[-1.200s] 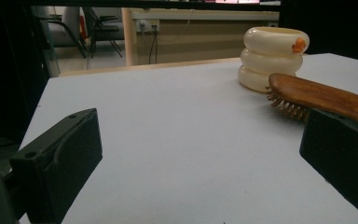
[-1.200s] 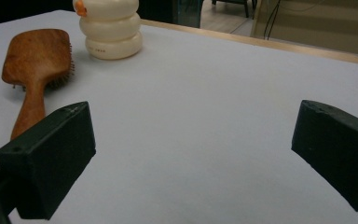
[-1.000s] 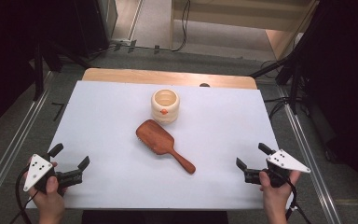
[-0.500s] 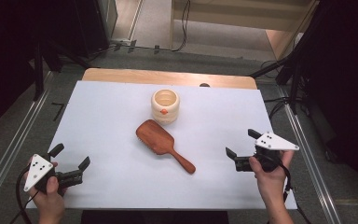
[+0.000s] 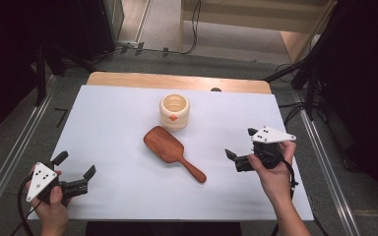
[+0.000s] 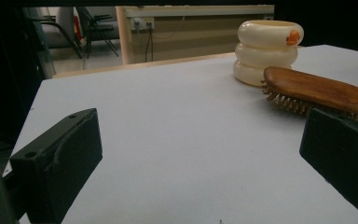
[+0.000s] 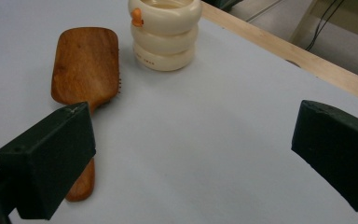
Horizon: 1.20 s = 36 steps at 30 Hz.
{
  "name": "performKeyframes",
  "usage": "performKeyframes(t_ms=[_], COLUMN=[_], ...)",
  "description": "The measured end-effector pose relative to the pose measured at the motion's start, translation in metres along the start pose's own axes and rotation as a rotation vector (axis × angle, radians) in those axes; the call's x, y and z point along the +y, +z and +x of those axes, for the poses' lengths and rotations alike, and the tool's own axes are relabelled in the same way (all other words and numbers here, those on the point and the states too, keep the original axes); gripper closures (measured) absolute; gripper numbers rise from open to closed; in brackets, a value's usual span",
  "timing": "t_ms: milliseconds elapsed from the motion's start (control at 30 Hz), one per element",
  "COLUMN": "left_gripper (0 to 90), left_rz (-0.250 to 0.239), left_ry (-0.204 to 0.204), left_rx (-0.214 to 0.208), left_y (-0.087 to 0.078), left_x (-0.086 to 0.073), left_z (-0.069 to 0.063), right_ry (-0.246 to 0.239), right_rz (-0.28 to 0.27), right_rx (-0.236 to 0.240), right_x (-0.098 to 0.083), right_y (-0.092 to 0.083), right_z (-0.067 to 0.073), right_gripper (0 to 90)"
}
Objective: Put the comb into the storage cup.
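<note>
A: Wooden hairbrush [image 5: 173, 151] lies bristles-down mid-table on the white sheet [image 5: 118, 123], handle toward the right gripper [image 5: 242, 146]; cream ringed cup [image 5: 174, 111] stands just behind its head.

B: Right hand [image 5: 270, 169] pose?

A: Raised near the right edge, wrist cocked inward, jaws spread wide, holding nothing, aimed at the handle end.

B: Left?

A: Left gripper [image 5: 74, 172] low at the near-left corner, jaws likewise apart and empty, well apart from the brush.
</note>
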<state>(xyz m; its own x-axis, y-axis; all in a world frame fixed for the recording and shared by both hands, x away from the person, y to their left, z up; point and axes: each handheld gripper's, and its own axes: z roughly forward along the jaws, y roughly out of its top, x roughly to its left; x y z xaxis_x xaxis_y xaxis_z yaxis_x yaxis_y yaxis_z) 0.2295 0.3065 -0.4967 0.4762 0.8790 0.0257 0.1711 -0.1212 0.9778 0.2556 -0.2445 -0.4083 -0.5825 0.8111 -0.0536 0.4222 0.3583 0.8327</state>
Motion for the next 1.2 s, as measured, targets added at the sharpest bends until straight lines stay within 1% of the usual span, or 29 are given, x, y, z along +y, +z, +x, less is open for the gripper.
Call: performKeyframes(t_ms=[33,67,100,133,267,400,433,533,567,600,700,800,867,933,1000,1033,1133,1167,1200], left_gripper=[0.0,0.0,0.0,0.0,0.0,0.0,0.0,0.0,0.0,0.0,0.0,0.0,0.0,0.0,0.0,0.0,0.0,0.0,0.0], left_rz=[0.001,0.001,0.0,0.0,0.001,0.001,0.001,0.001,0.001,0.001,0.0,0.0,0.001,0.001,0.001,0.001,0.001,0.003,0.003], left_ry=[0.001,0.002,0.002,0.003,0.003,0.004,0.004,0.004,0.004,0.004,0.003,0.004,0.005,0.005,0.005,0.005,0.006,0.007,0.007], left_rx=[0.0,-0.001,-0.002,-0.004,-0.004,-0.005,-0.005,-0.006,-0.007,-0.008,-0.01,-0.011,-0.013,-0.012,-0.013,-0.014,-0.013,-0.015,-0.015], left_y=[0.0,0.0,0.0,0.0,0.0,0.0,0.0,0.0,0.0,0.0,0.0,0.0,0.0,0.0,0.0,0.0,0.0,0.0,0.0], left_x=[0.0,0.0,0.0,0.0,0.0,0.0,0.0,0.0,0.0,0.0,0.0,0.0,0.0,0.0,0.0,0.0,0.0,0.0,0.0], left_z=[0.0,0.0,0.0,0.0,0.0,0.0,0.0,0.0,0.0,0.0,0.0,0.0,0.0,0.0,0.0,0.0,0.0,0.0,0.0], right_ry=[-0.008,-0.008,-0.016,-0.016,-0.04,-0.04,-0.049,-0.058,-0.063,-0.063,-0.081,-0.088,-0.099,-0.1,-0.109,-0.12,-0.123,-0.129,-0.123], right_rz=[0.012,0.012,0.03,0.03,0.055,0.073,0.083,0.092,0.107,0.107,0.13,0.144,0.152,0.168,0.179,0.182,0.188,0.198,0.207], right_rx=[0.009,0.009,0.012,0.012,0.025,0.032,0.036,0.039,0.051,0.051,0.065,0.064,0.068,0.074,0.081,0.085,0.09,0.092,0.091], right_x=[0.003,0.003,0.005,0.005,0.011,0.015,0.018,0.021,0.024,0.024,0.03,0.033,0.036,0.038,0.041,0.042,0.043,0.045,0.045], right_y=[0.004,0.004,0.008,0.008,0.017,0.022,0.026,0.031,0.034,0.034,0.043,0.046,0.051,0.054,0.06,0.062,0.066,0.07,0.071], right_z=[0.001,0.001,0.003,0.003,0.008,0.01,0.012,0.014,0.017,0.017,0.023,0.027,0.029,0.033,0.037,0.038,0.04,0.042,0.044], right_gripper=[0.0,0.0,0.0,0.0,0.0,0.0,0.0,0.0,0.0,0.0,0.0,0.0,0.0,0.0,0.0,0.0,0.0,0.0,0.0])
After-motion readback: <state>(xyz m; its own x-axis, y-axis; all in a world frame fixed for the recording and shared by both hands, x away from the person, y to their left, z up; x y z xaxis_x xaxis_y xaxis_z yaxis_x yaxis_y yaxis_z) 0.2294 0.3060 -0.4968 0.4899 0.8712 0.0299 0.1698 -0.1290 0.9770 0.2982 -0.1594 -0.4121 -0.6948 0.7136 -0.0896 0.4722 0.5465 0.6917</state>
